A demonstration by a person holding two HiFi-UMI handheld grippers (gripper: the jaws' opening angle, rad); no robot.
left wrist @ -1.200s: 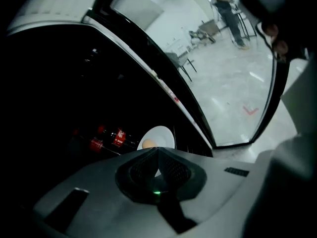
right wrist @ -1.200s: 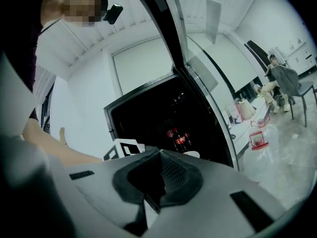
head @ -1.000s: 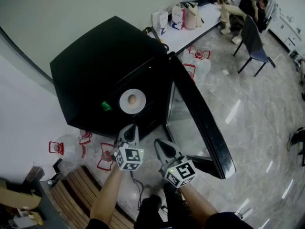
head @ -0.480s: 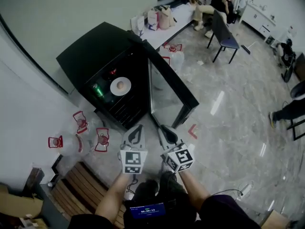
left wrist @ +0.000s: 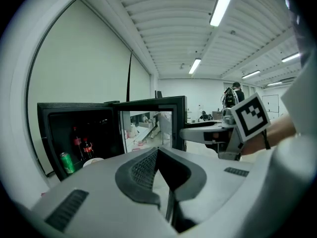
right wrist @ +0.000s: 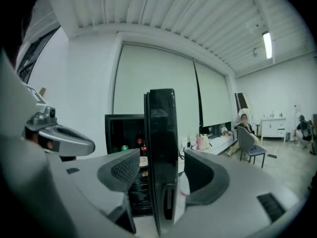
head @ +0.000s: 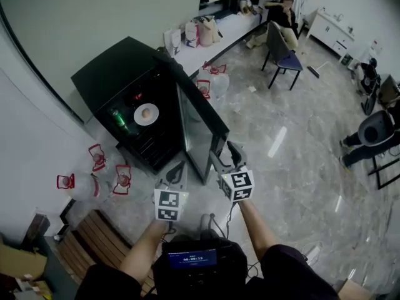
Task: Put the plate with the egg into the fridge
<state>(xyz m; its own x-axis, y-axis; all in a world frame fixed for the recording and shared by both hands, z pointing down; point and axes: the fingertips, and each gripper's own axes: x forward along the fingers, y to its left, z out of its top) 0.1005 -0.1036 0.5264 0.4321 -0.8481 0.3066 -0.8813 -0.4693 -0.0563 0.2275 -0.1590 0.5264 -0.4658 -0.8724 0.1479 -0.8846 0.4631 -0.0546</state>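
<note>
One egg (head: 147, 112) on plate (head: 139, 119) inside fridge (head: 119, 67).

An office workroom — strip lights (left wrist: 221, 5) on a ribbed ceiling (left wrist: 168, 33) above the jaws, a long white table (head: 234, 25) with bags (head: 199, 31) and an office chair (head: 277, 42) far beyond them, polished stone floor (head: 294, 124) beneath.

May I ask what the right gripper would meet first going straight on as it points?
Likely the fridge door, edge-on between the opening jaws of the right gripper; depth unclear.
</note>
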